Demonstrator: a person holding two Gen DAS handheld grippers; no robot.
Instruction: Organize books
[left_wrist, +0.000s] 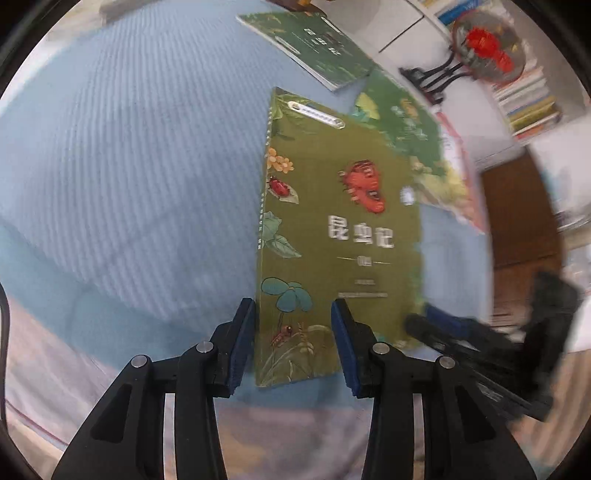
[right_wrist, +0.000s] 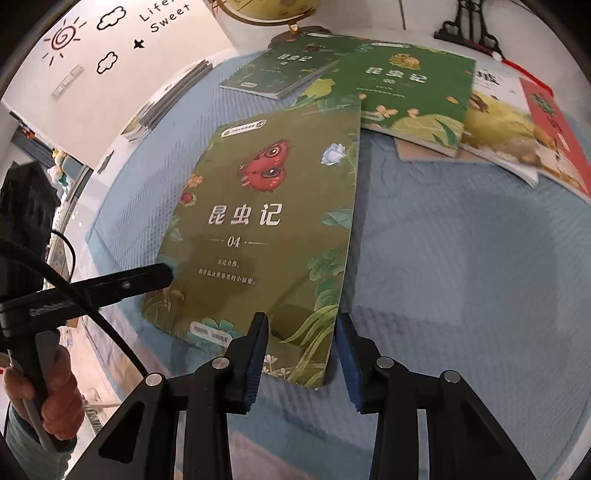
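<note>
An olive-green book (right_wrist: 266, 236) with a red butterfly on its cover lies flat on a pale blue quilted mat (right_wrist: 461, 266), its near end close to the mat's front edge. Both grippers point down at that near end.

The left gripper (left_wrist: 293, 341) straddles the book's left near corner: its jaws stand apart, one blue pad just outside the spine edge and the other over the cover. Whether the pads touch the book I cannot tell.

The right gripper (right_wrist: 301, 356) straddles the right near corner, jaws apart, left pad over the cover and right pad just off the book's right edge, over the mat. Nothing is clamped between them. In the right wrist view the left gripper's finger reaches the book's left edge, and a hand (right_wrist: 48, 398) grips its handle at the lower left.

Toward the mat's far edge lie more books: a small dark green book (right_wrist: 284, 66), a larger green book (right_wrist: 413, 92) partly under the olive one's far corner, and a yellow and red book (right_wrist: 517, 140) at the far right corner. A globe stand (right_wrist: 291, 22) sits beyond them.
</note>
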